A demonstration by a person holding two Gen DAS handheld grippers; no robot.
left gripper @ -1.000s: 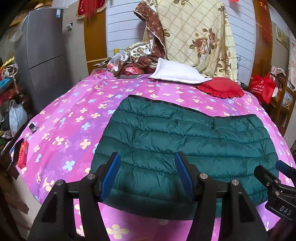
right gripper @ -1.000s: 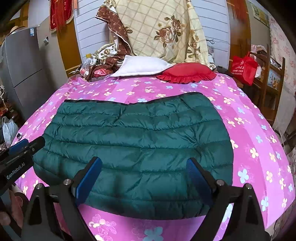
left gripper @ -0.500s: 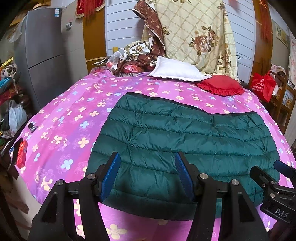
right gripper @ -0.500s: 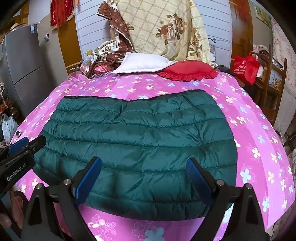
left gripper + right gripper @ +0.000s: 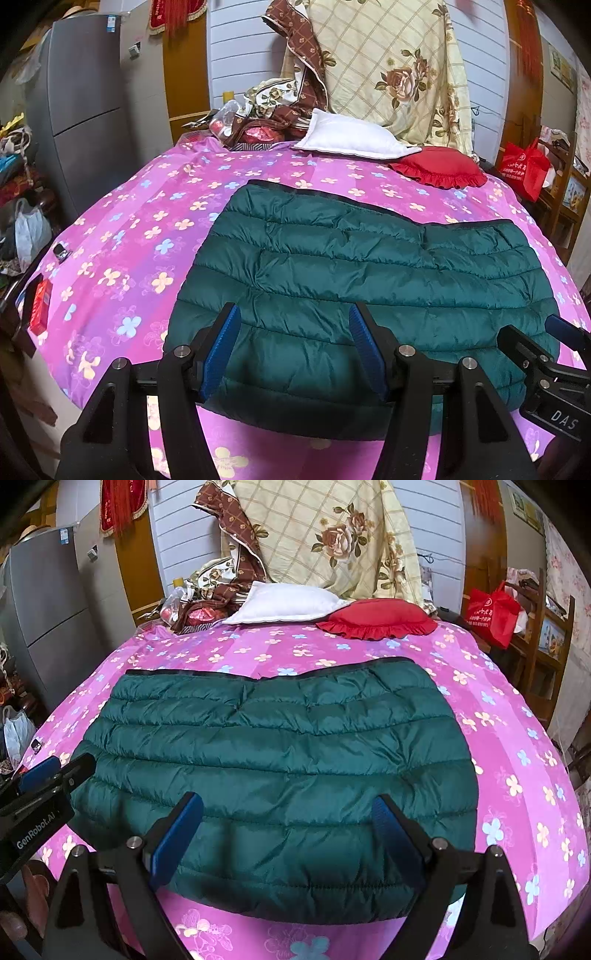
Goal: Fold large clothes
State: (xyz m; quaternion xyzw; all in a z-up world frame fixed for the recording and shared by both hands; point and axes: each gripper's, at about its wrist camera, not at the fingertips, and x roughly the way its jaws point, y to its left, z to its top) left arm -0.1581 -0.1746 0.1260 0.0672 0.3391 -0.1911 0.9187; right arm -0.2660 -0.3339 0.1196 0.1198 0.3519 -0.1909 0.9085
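Hovered apart and empty over the folded green puffer jacket (image 5: 369,280) on the pink floral bedsheet (image 5: 122,236): left gripper (image 5: 293,317) open-jawed, right gripper (image 5: 288,808) likewise.

Jacket (image 5: 369,280) flat on bedspread (image 5: 122,236); behind it, pillow (image 5: 347,136) left of, touching, cushion (image 5: 439,170).

Grey fridge (image 5: 86,110), prob. panelled wall (image 5: 240,55).
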